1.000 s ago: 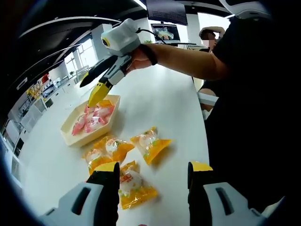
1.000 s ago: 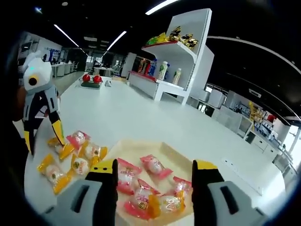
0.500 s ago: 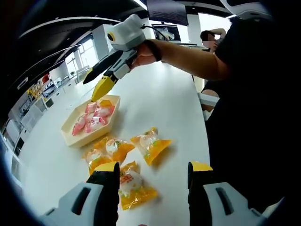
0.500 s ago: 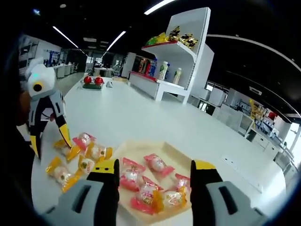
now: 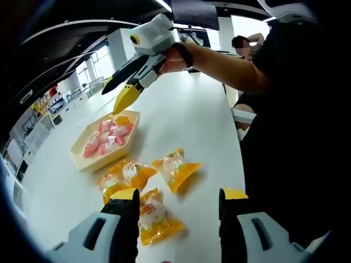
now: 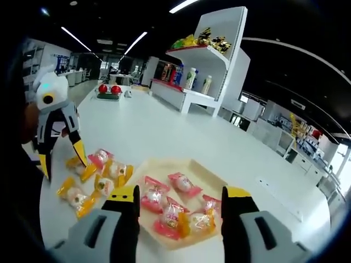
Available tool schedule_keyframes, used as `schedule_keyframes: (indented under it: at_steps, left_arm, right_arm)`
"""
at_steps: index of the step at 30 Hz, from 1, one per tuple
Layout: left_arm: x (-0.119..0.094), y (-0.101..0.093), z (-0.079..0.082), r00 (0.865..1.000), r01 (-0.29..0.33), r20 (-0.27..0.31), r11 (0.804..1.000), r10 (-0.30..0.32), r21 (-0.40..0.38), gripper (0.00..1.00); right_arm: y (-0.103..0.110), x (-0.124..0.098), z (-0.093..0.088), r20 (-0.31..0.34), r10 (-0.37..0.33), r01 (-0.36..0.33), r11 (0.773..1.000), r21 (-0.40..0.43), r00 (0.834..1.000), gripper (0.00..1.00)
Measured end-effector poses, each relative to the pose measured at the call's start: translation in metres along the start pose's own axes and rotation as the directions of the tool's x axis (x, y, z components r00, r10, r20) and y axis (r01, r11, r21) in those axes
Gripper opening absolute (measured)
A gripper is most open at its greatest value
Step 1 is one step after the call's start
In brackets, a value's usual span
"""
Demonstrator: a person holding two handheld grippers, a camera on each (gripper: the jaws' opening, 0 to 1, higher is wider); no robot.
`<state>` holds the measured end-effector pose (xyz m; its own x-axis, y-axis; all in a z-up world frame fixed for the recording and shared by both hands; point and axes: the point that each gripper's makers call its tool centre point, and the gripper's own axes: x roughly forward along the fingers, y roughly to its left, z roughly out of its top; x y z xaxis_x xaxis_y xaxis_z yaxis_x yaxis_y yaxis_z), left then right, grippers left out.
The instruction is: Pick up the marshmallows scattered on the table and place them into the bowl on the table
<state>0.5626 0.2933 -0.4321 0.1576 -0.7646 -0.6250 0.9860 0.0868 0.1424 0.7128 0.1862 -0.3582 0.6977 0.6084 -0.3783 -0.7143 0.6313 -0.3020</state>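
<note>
White table (image 5: 186, 115) in an open hall. Left gripper (image 5: 178, 211) is hovering wide open and empty over a yellow marshmallow (image 5: 156, 215), others just ahead. Right gripper (image 6: 178, 211), also open and empty, is hanging above the bowl (image 6: 211, 176) of pink marshmallows (image 6: 184, 184).
</note>
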Motion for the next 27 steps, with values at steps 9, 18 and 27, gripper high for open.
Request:
schedule_keyframes:
  at_steps: [9, 18, 27]
  left_arm:
    - [0.0, -0.001, 0.0, 1.0, 0.002, 0.001, 1.0, -0.002, -0.001, 0.58]
    - [-0.001, -0.001, -0.001, 1.0, 0.002, 0.001, 1.0, -0.002, -0.004, 0.58]
    - [0.0, -0.001, -0.002, 1.0, 0.004, 0.0, 1.0, -0.004, -0.003, 0.58]
  right_arm:
    - [0.0, -0.006, -0.001, 0.004, -0.011, 0.011, 1.0, -0.005, 1.0, 0.59]
    - [0.0, -0.02, 0.002, 0.029, -0.027, 0.027, 1.0, 0.004, 0.999, 0.59]
    - [-0.007, -0.032, -0.003, 0.029, -0.059, 0.058, 0.998, 0.018, 0.998, 0.59]
